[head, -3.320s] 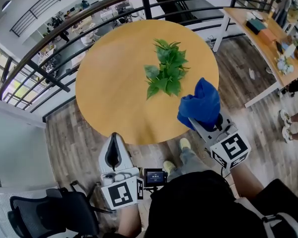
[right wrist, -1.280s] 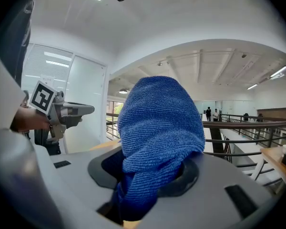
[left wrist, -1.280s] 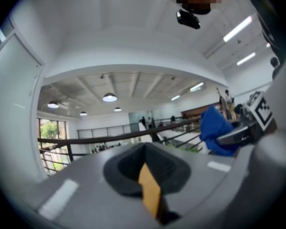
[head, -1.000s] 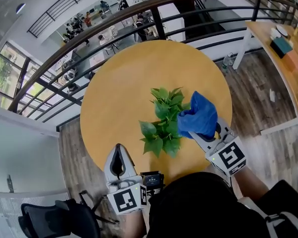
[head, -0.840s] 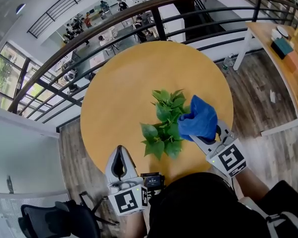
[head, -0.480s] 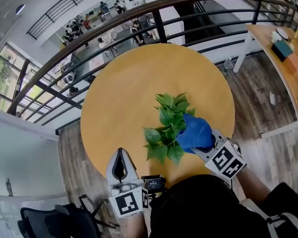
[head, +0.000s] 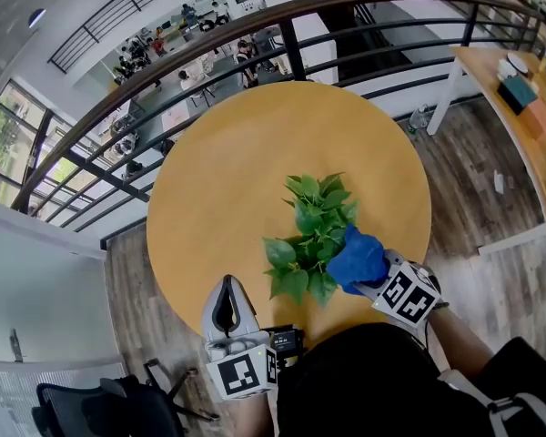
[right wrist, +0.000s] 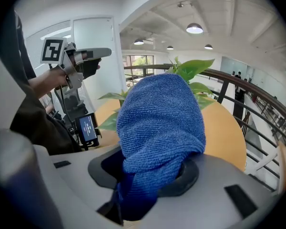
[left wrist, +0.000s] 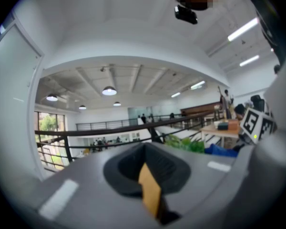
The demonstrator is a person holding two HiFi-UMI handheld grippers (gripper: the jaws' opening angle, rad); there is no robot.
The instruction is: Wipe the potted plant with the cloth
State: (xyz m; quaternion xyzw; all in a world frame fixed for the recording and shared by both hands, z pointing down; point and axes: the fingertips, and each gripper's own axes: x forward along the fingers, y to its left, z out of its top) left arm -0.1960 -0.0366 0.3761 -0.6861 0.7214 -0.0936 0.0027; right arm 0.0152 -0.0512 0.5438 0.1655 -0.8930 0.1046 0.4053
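Wiping stage: I judge this as the very start of the wipe. The cloth (head: pixel 355 259) sits against the near right side of the potted plant (head: pixel 309 230) and touches the outer leaves there.
Right gripper: my right gripper (head: pixel 375 280) has its jaws clamped on the blue cloth, which bunches over the tips and hides them. In the right gripper view the wad fills the gap between the jaws, and green leaves poke out above and beside it.
Left gripper: my left gripper (head: pixel 226 300) is closed with nothing in it. It hangs at the near edge of the table (head: pixel 209 171), well apart from the plant.
Plant location: it stands on the round wooden table, a little toward my side of the middle. The pot is hidden under the foliage in the head view.
Done so far: the cloth is in hand and brought to the plant. I cannot tell whether any leaf has actually been cleaned.
Left to do: nearly everything, as I read it. That means strokes over the top, the far side and the left-hand leaves.
Risk: the leaves look thin and likely to bend. Nothing steadies the pot, so I would keep the pressure light.
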